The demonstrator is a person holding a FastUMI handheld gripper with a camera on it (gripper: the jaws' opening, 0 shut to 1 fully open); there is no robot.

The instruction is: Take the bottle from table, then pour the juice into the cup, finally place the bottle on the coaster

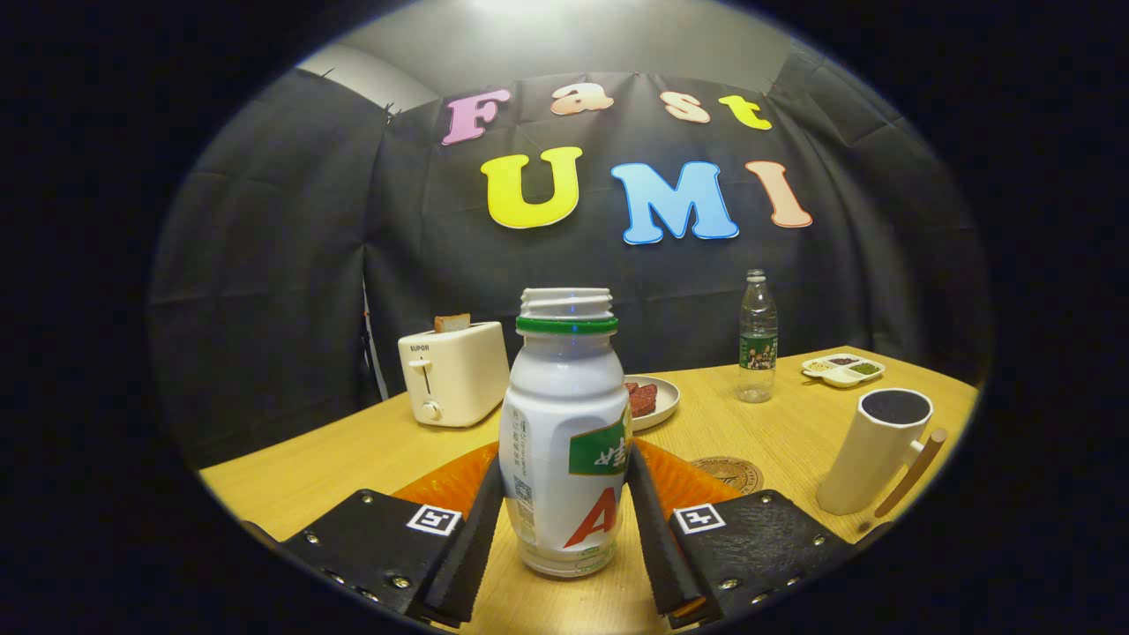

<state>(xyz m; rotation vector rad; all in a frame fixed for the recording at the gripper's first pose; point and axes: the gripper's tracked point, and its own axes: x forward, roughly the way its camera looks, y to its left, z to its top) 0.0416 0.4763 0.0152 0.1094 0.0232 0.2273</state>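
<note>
A white juice bottle (564, 441) with a green neck ring and no cap stands upright between my fingers, its base at the wooden table (291, 476). My gripper (564, 476) is shut on the bottle, one finger pressed against each side of its lower body. A white cup (873, 450) with a wooden handle stands ahead to the right, dark inside. A round brown coaster (728, 473) lies flat on the table between the bottle and the cup, just beyond my right finger.
An orange plate (688, 481) lies right behind the bottle. Farther back are a cream toaster (452, 372) with a slice of bread, a plate of red meat (651, 399), a clear water bottle (758, 339) and a divided snack dish (843, 369).
</note>
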